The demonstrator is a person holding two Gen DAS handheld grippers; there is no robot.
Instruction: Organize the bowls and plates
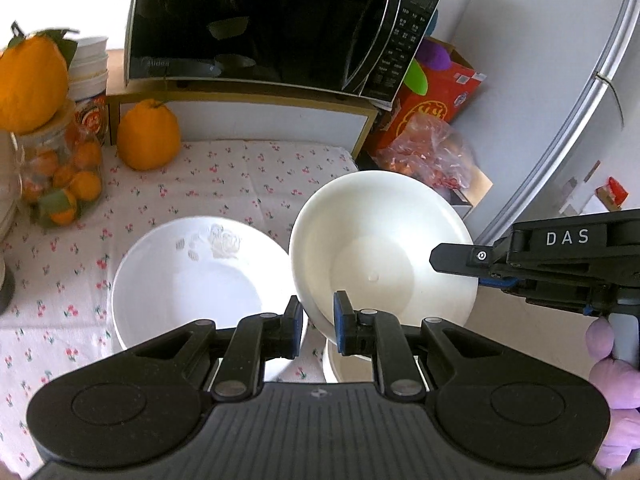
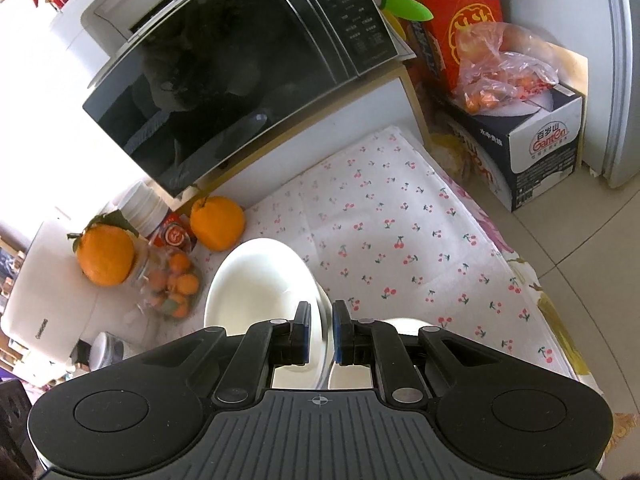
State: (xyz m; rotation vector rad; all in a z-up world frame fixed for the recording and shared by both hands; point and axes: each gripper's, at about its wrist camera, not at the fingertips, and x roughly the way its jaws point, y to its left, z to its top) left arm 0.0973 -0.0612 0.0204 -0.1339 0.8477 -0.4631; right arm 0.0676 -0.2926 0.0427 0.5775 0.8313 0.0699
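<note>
A white bowl (image 1: pixel 380 248) hangs tilted above the cherry-print tablecloth (image 1: pixel 240 176). My left gripper (image 1: pixel 318 308) is shut on its near rim. My right gripper (image 1: pixel 460 272) comes in from the right and is shut on the opposite rim. In the right wrist view the same bowl (image 2: pixel 260 280) lies left of the right gripper (image 2: pixel 322 316), its edge pinched between the pads. A wide white plate (image 1: pixel 192 280) rests on the cloth to the left. Another white dish (image 1: pixel 344 368) sits under the held bowl, mostly hidden.
A black microwave (image 1: pixel 260 24) stands on a shelf behind. Large oranges (image 1: pixel 148 136), a jar of small oranges (image 1: pixel 60 184) and stacked cups (image 1: pixel 90 68) crowd the left. Boxes and a plastic bag (image 2: pixel 500 68) sit on the floor beyond the table's right edge. A gloved hand (image 1: pixel 612 368) grips the right tool.
</note>
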